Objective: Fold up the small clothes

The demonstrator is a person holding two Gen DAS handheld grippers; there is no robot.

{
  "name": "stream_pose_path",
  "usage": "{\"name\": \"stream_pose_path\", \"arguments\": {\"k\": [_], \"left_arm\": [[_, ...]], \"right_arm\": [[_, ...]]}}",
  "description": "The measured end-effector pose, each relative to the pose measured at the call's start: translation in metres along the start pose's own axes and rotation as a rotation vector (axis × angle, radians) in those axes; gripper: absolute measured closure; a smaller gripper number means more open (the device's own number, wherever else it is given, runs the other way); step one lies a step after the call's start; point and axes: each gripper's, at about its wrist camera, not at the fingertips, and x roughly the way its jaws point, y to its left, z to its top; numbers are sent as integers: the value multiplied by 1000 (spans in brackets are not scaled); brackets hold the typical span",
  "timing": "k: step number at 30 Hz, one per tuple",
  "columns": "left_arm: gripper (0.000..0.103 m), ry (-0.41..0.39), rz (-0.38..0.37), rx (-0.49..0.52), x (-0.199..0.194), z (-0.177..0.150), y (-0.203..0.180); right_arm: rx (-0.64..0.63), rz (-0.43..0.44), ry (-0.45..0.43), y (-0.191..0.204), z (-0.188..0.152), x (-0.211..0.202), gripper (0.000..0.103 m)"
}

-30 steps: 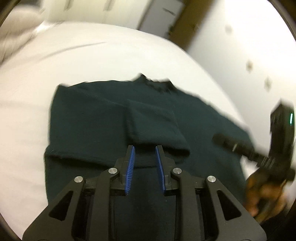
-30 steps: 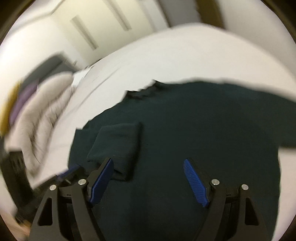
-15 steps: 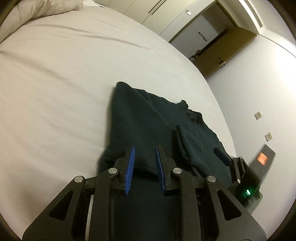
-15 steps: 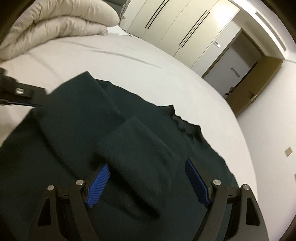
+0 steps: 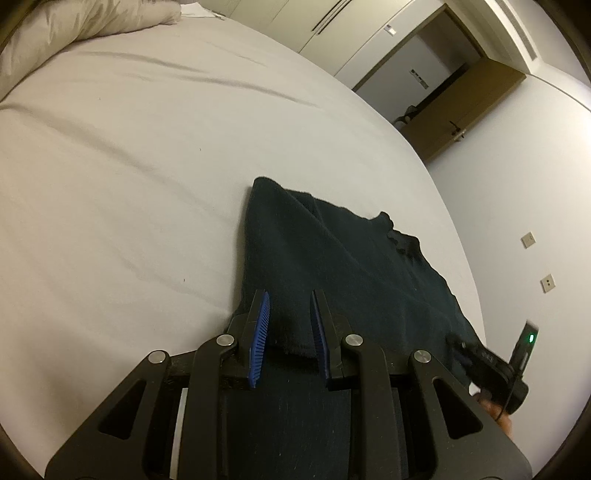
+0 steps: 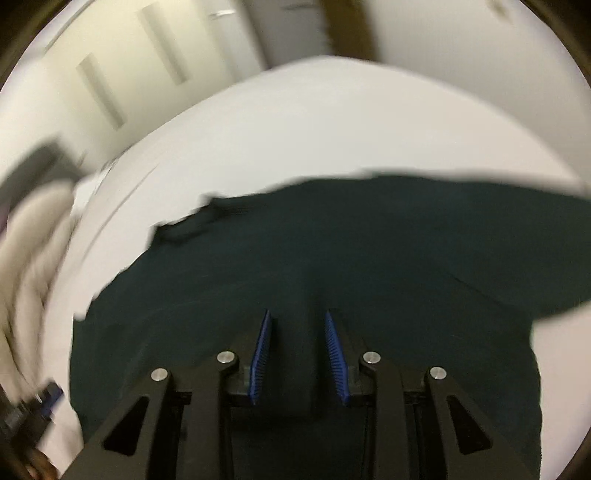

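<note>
A dark green sweater lies flat on the white bed, collar away from me. My left gripper is at the sweater's near left edge, its blue pads close together with the hem pinched between them. My right gripper is low over the sweater. Its jaws are closing, and a raised ridge of the dark fabric fills the narrow gap between the pads. That view is blurred by motion. The right gripper also shows at the sweater's near right edge, held by a hand.
A white duvet is piled at the far left of the bed. White sheet stretches left of and beyond the sweater. Wardrobe doors and an open wooden door stand behind. The wall runs close along the bed's right side.
My right jaws, wide around the folded sleeve before, have narrowed onto a ridge of fabric near the hem. The left gripper shifted to the sweater's left edge and has held still since.
</note>
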Motion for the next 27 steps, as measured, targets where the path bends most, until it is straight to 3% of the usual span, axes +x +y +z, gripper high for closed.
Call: {"name": "stream_pose_path", "arguments": {"k": [1, 3, 4, 8, 10, 12, 13, 19, 21, 22, 24, 27], "left_arm": [[81, -2, 0, 6, 1, 2, -3], [81, -8, 0, 19, 3, 8, -11], [81, -9, -3, 23, 3, 10, -15], [81, -1, -14, 33, 5, 14, -27], [81, 3, -14, 22, 5, 14, -24], [81, 8, -3, 7, 4, 14, -18], [81, 10, -3, -11, 5, 15, -13], [81, -1, -6, -46, 0, 18, -2], [81, 1, -9, -45, 0, 19, -2], [81, 3, -11, -47, 0, 19, -1], [81, 2, -13, -49, -1, 19, -1], [81, 5, -12, -43, -2, 21, -1]], "right_arm": [[41, 72, 6, -11, 1, -2, 57], [87, 190, 21, -18, 5, -2, 22], [108, 245, 22, -18, 7, -1, 18], [134, 256, 64, -13, 13, 13, 17], [131, 246, 79, -12, 18, 21, 27], [83, 228, 102, -3, 20, 24, 50], [55, 227, 129, 3, 22, 29, 54], [54, 205, 204, 4, 25, 33, 55], [-26, 158, 226, 17, 23, 37, 57], [-71, 129, 227, 23, 22, 36, 61], [-138, 86, 229, 32, 20, 35, 83], [-146, 104, 217, 29, 25, 31, 93]]}}
